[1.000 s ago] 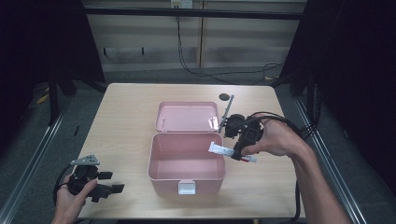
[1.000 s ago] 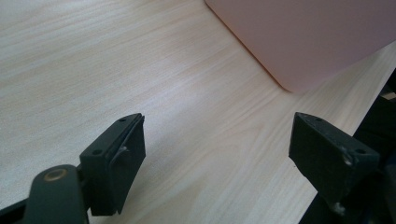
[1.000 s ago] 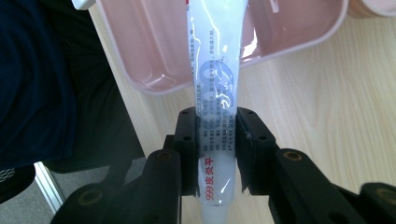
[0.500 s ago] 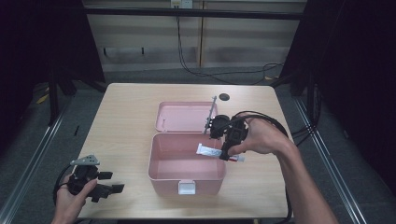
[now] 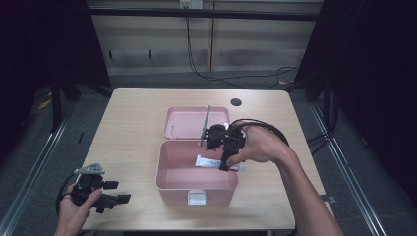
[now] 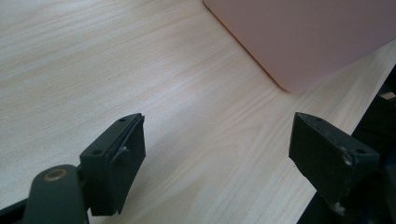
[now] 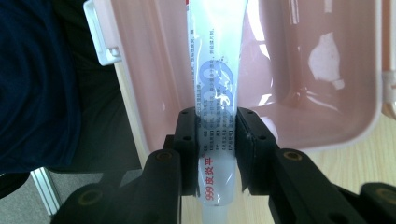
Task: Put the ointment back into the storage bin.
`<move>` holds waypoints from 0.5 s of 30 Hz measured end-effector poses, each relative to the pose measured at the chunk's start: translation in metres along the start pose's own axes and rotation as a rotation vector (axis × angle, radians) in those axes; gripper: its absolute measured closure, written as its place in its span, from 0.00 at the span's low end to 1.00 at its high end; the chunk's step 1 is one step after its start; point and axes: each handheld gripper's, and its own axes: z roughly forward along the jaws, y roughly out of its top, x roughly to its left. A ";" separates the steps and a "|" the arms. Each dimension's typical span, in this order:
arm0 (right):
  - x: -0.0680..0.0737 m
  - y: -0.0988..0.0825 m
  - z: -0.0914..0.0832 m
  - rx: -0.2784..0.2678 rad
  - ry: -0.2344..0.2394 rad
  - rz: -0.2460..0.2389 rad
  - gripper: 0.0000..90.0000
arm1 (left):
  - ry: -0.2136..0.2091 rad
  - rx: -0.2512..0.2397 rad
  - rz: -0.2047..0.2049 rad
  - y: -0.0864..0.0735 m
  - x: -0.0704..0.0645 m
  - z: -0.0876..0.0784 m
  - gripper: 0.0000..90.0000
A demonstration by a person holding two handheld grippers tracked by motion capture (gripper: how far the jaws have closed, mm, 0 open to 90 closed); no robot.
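An open pink box (image 5: 169, 177) stands at the table's middle, its lid (image 5: 184, 123) folded flat behind it. My right gripper (image 5: 225, 164) is shut on a white ointment tube (image 5: 209, 161) and holds it over the box's right side. In the right gripper view the tube (image 7: 215, 84) runs from between the jaws out above the box's pink inside (image 7: 299, 70). My left gripper (image 5: 115, 192) rests near the table's front left corner, open, with bare wood between its fingers (image 6: 114, 163). The box's corner (image 6: 299, 42) lies ahead of it.
A dark round hole (image 5: 236, 102) sits in the table top at the back right. A grey rod (image 5: 205, 125) slants over the lid. A black cable (image 5: 263, 125) loops from the right gripper. The box's white latch (image 5: 196, 197) faces the front edge.
My right gripper has carried the tube leftward and toward the front, from beside the box's right edge to over its inside. The left gripper has stayed put.
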 end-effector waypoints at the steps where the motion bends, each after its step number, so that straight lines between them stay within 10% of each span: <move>1: 0.000 0.002 0.001 0.000 0.004 -0.003 0.80 | 0.000 0.000 0.000 0.000 0.000 0.000 0.21; 15: 0.001 0.019 0.016 0.020 0.022 -0.029 0.80 | 0.001 0.004 0.002 0.000 0.000 -0.001 0.21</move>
